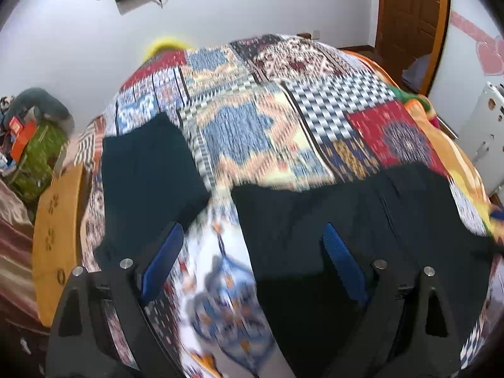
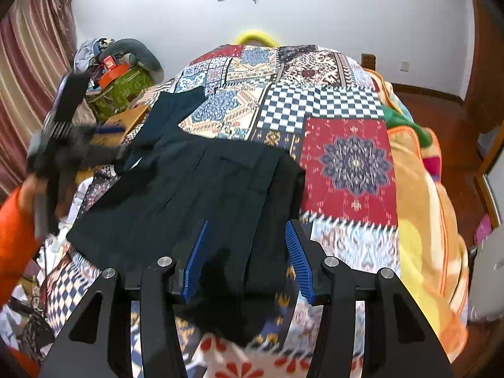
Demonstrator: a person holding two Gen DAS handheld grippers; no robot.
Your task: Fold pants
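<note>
Dark navy pants lie spread on a patchwork quilt on the bed. In the left wrist view the pants lie in two dark parts, one far left, with quilt between them. My left gripper is open above the quilt, its right finger over the larger dark part. It also shows blurred at the left of the right wrist view, held by a hand in an orange sleeve. My right gripper is open and empty just above the pants' near right edge.
A yellow-orange blanket lies along the bed's right side. A green bag with clutter stands beyond the bed at the left. A wooden board borders the bed's left side. A wooden door is at the right.
</note>
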